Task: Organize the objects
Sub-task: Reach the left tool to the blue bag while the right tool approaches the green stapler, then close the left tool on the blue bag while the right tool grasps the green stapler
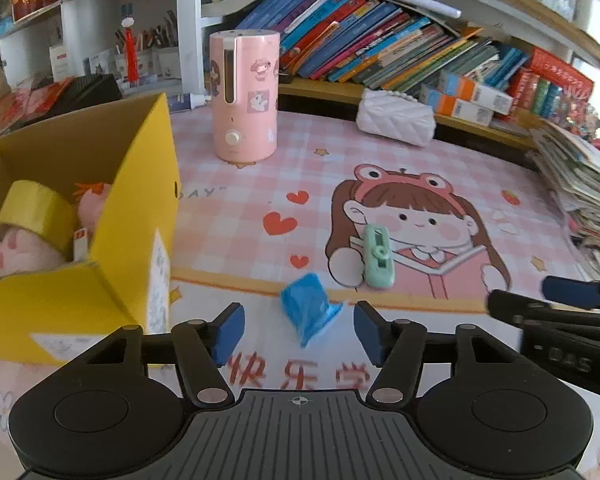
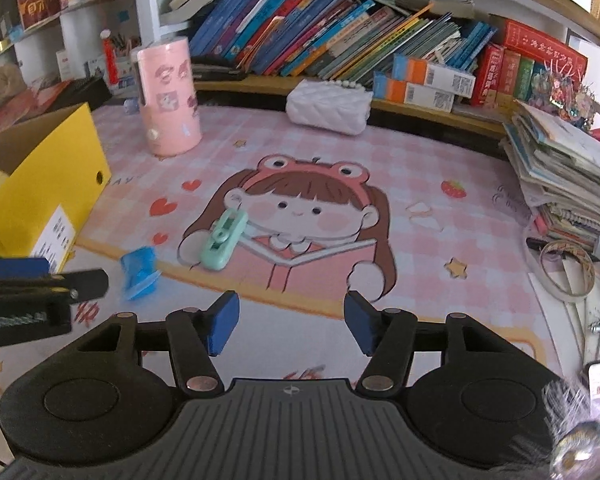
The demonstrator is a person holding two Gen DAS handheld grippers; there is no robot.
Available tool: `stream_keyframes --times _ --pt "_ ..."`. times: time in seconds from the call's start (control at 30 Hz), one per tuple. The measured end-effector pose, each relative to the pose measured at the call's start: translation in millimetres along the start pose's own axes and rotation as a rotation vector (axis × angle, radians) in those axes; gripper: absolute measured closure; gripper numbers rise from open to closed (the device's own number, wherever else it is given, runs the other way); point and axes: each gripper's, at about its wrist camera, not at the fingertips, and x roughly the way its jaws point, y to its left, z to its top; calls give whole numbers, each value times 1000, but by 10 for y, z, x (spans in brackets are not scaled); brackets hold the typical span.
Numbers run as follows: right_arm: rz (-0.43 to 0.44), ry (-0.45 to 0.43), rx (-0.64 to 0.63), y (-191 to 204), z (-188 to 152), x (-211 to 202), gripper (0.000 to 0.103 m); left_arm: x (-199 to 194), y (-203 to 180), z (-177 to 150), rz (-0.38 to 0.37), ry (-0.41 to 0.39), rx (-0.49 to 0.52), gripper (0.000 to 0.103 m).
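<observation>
the small crumpled blue plastic packet [image 1: 310,312] is lying on the pink checked surface [image 1: 420,160] just ahead of the left tool [image 1: 299,330], between its wide-spread fingers, nearer than the empty, wide right tool [image 2: 291,326].

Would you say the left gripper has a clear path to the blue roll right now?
Probably yes: the left gripper is open, and the blue roll lies on the mat just ahead of its fingertips, nothing between them. The green clip lies apart, farther back.
</observation>
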Motion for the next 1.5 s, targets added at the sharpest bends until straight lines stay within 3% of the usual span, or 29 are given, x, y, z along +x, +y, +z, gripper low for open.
stream_keyframes --times 0.37,0.6,0.83,1.03,1.27,1.4,1.47,1.5 --pt "24 -26 -31 -80 213 197 46 520 -62 86 45 70 -73 51" --pt "52 -37 -55 -12 297 320 46 608 -117 64 48 73 -33 75" --pt "104 -32 -53 63 434 546 46 346 -40 -1 34 68 -5 76" --pt "142 32 -44 188 477 882 46 38 29 -137 26 74 4 76" --pt "131 73 -87 382 422 1153 47 -127 151 -223 34 65 -19 76" --pt "112 85 -117 469 371 1198 56 -208 204 -246 33 51 -30 76" --pt "128 76 -135 503 355 1177 78 -243 226 -259 31 44 -29 76" --pt "127 72 -151 529 348 1166 80 -259 236 -262 29 40 -30 76"
